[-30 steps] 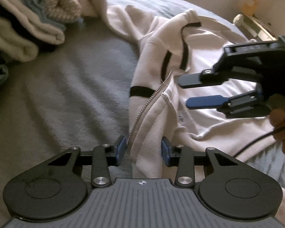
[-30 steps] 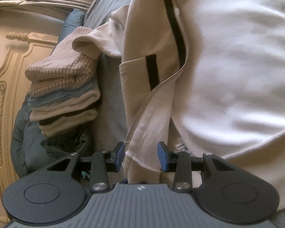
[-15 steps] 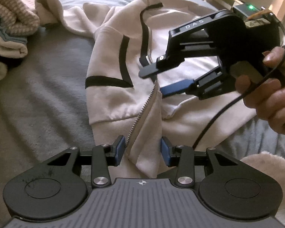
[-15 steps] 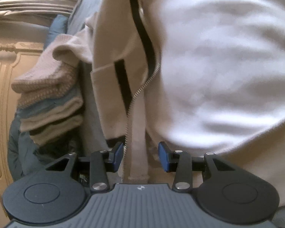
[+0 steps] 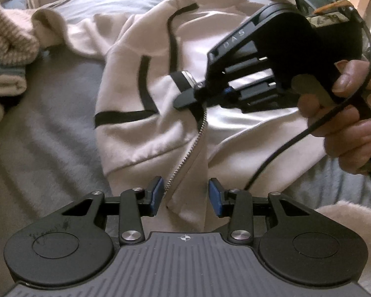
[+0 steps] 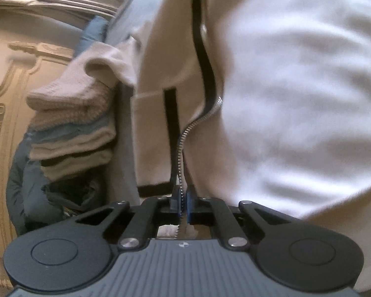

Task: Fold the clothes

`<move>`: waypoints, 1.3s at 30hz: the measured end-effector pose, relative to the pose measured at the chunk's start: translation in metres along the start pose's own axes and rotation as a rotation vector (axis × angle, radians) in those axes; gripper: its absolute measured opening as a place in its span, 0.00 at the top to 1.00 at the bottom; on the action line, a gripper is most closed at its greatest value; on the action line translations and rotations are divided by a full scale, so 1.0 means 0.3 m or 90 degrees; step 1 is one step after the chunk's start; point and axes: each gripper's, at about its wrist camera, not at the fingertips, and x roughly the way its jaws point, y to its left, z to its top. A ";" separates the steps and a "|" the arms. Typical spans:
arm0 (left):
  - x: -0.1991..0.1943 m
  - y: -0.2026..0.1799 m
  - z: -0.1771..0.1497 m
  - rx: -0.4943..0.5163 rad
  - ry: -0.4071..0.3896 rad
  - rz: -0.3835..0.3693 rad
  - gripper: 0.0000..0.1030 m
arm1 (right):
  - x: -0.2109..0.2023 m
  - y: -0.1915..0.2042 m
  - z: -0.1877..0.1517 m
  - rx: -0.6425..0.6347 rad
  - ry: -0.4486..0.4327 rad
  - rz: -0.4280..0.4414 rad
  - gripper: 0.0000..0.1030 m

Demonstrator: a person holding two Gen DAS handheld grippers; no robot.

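Left wrist view: the left tongs stand partly open around the hem of the cream zip jacket, which lies unfolded on the bed.

Right wrist view: the right tongs clamp the jacket's zipper edge; beside the jacket, a folded stack looks finished.

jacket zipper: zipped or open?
Open at the lower end. On the cream jacket, the zipper teeth run along one loose front edge, with no mating row. Higher up the right gripper hides it: cannot tell.
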 end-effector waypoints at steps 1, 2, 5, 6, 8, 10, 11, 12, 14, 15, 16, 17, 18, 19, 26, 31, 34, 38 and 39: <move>-0.005 -0.012 0.011 0.003 -0.004 -0.007 0.62 | -0.019 0.000 0.011 -0.005 -0.010 0.003 0.97; -0.009 -0.021 0.022 0.005 -0.007 -0.015 0.61 | -0.039 -0.001 0.021 -0.009 -0.019 0.006 0.97; -0.023 -0.049 0.045 0.005 -0.013 -0.045 0.56 | -0.105 -0.035 0.061 -0.017 -0.047 -0.002 0.97; -0.025 -0.058 0.047 0.009 -0.012 -0.053 0.55 | -0.128 -0.050 0.074 -0.018 -0.056 -0.005 0.97; -0.023 -0.076 0.045 0.020 -0.007 -0.063 0.55 | -0.172 -0.086 0.098 -0.014 -0.075 -0.017 0.97; -0.013 -0.088 0.036 0.031 0.003 -0.065 0.54 | -0.213 -0.132 0.118 -0.003 -0.094 -0.030 0.97; -0.007 -0.089 0.030 0.035 0.009 -0.061 0.54 | -0.233 -0.156 0.126 0.003 -0.103 -0.037 0.97; -0.001 -0.089 0.024 0.034 0.016 -0.057 0.54 | -0.251 -0.179 0.134 0.010 -0.111 -0.044 0.97; 0.013 -0.079 0.015 0.027 0.030 -0.053 0.54 | -0.274 -0.222 0.139 0.022 -0.119 -0.052 0.97; 0.021 -0.072 0.012 0.021 0.037 -0.052 0.54 | -0.283 -0.243 0.140 0.027 -0.121 -0.056 0.97; 0.029 -0.065 0.010 0.017 0.043 -0.050 0.54 | -0.287 -0.258 0.140 0.030 -0.123 -0.060 0.97; 0.034 -0.064 0.007 0.017 0.048 -0.045 0.54 | -0.289 -0.269 0.139 0.032 -0.125 -0.063 0.97; 0.039 -0.063 0.005 0.017 0.053 -0.040 0.54 | -0.290 -0.280 0.139 0.034 -0.126 -0.065 0.97; 0.044 -0.062 0.003 0.017 0.058 -0.036 0.54 | -0.289 -0.284 0.140 0.035 -0.128 -0.066 0.97; 0.068 -0.042 0.003 0.003 0.078 -0.039 0.54 | -0.334 -0.325 0.150 0.037 -0.144 -0.076 0.97; 0.084 -0.038 0.005 -0.015 0.099 -0.067 0.53 | -0.329 -0.372 0.137 0.059 -0.129 -0.085 0.97; 0.095 -0.027 0.015 -0.034 0.113 -0.093 0.52 | -0.314 -0.411 0.125 0.082 -0.110 -0.083 0.94; 0.090 -0.013 0.015 -0.049 0.115 -0.102 0.51 | -0.345 -0.391 0.093 0.070 -0.087 -0.072 0.68; 0.091 -0.004 0.014 -0.054 0.116 -0.105 0.51 | -0.357 -0.386 0.081 0.061 -0.079 -0.068 0.56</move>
